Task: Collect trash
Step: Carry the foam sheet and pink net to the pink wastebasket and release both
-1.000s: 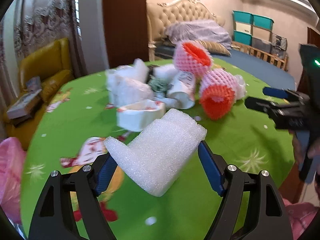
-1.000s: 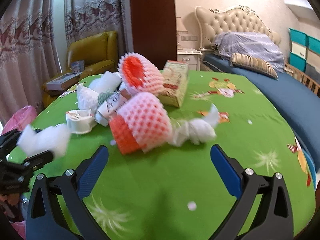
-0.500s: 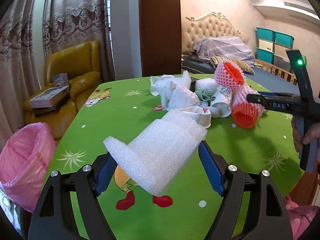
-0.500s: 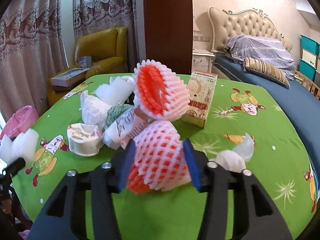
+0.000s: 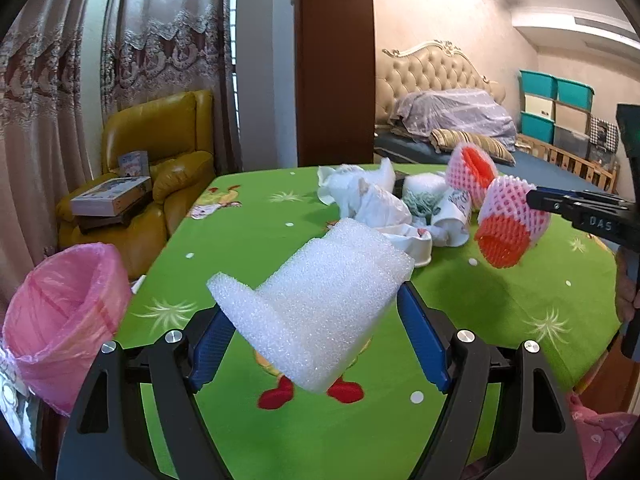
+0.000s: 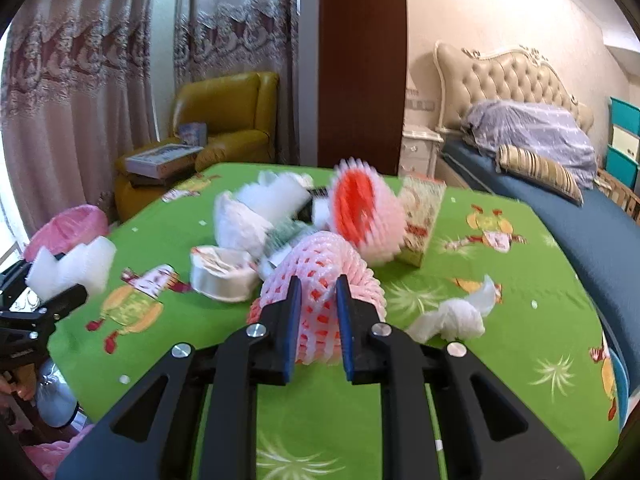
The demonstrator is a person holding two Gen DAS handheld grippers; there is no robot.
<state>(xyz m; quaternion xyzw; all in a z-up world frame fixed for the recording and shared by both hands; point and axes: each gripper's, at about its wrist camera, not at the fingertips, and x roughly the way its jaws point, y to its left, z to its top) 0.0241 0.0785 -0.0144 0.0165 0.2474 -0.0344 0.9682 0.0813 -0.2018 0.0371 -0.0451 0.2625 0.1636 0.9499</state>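
Left wrist view shows the left gripper [image 5: 316, 320] squeezing a white foam piece [image 5: 312, 308] above the green table [image 5: 248, 240] near the pink trash bag [image 5: 60, 320], while the right gripper [image 6: 316, 320] pinches a pink foam net [image 6: 320, 280] tight over the table.

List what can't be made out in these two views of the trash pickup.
- Pile, right wrist view: motion blur smears its items.
- Carton, right wrist view: print unreadable, partly behind the red net.
- Bin, left wrist view: contents hidden by its pink liner.
- Right gripper, left wrist view: net hides its jaws.
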